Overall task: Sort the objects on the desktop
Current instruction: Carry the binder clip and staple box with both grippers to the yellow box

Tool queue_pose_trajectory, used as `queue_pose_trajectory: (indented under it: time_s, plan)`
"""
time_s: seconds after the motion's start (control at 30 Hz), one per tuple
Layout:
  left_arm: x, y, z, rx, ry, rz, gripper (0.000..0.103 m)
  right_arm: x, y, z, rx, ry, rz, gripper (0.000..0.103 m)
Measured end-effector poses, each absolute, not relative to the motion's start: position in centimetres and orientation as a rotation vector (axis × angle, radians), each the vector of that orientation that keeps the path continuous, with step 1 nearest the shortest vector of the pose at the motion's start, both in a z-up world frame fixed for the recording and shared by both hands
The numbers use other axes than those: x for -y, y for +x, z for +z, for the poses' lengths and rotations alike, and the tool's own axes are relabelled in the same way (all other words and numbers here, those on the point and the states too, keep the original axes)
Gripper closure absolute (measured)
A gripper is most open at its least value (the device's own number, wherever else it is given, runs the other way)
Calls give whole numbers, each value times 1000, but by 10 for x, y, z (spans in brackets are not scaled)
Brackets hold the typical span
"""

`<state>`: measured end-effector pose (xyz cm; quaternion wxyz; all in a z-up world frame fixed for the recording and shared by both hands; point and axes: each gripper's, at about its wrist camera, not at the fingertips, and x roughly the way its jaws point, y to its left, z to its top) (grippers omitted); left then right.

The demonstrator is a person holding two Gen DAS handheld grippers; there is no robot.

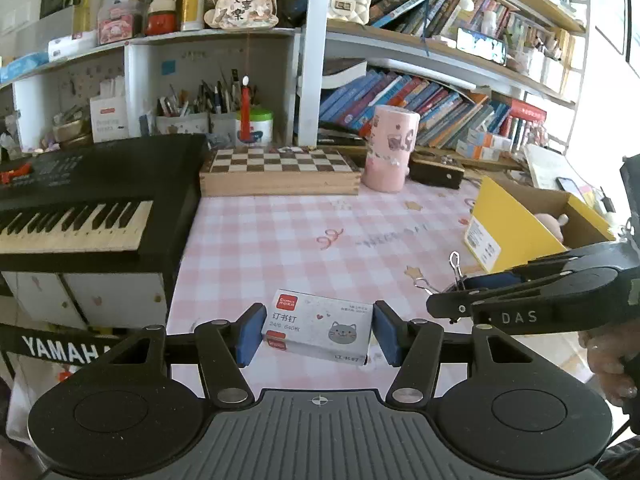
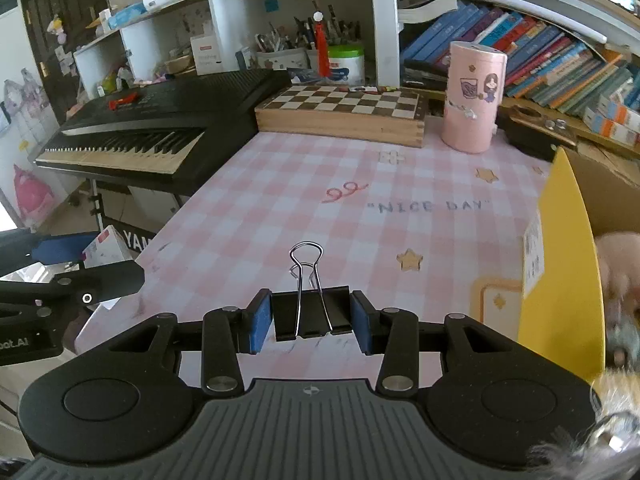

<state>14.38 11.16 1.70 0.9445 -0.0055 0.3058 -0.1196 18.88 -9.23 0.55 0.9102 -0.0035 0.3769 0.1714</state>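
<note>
Grippers number two, one in each of the person's hands, and each carries a single item. The left gripper (image 1: 316, 330) has its blue pads pressed to the two short ends of one small white staple box (image 1: 318, 328) with a grey cat face printed on it, held clear above the near edge of the pink checked tablecloth (image 2: 320, 184). The right gripper (image 2: 312, 320) is drawn in much narrower, its pads clamped on the sides of one black binder clip (image 2: 310, 312), whose two wire handles stand up and forward; the clip hangs over the near part of the cloth, just left of the yellow box.

One yellow cardboard box (image 2: 560, 272) sits open at the right edge of the table, its far side cut off by both views. Something pink and soft lies inside it, too blurred to name. At the back of the table I count one wooden chessboard case (image 2: 340, 114), one pink cylindrical container (image 2: 474, 100) and one black keyboard (image 2: 160, 128) on the left, its own left end running out of view. The pen cups on the shelf behind hold too many pens to count, and the leaning books are likewise past counting.

A hand (image 1: 608, 356) shows only in part at the right edge of the left camera's view, behind the right gripper's body.
</note>
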Motion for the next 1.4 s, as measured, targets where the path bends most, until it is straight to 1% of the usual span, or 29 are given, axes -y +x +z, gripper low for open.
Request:
queue_pose_trajectory:
  time_s: [0.4,0.7,0.97,1.4]
  plan:
    - [-126,83,9,-679,-14,-291,46,73,104,-5,-822,50,309,64]
    - [-129,58,3,-713,-23,-359,46,67,59,-10,-847,57,245,64]
    - [-104,52,-4,-733,10,-475,46,81,32,-13,-877,56,156,64]
    - [-47,45,-8,-740,109,-666,46,131,-5,-17,-876,147,-29,64]
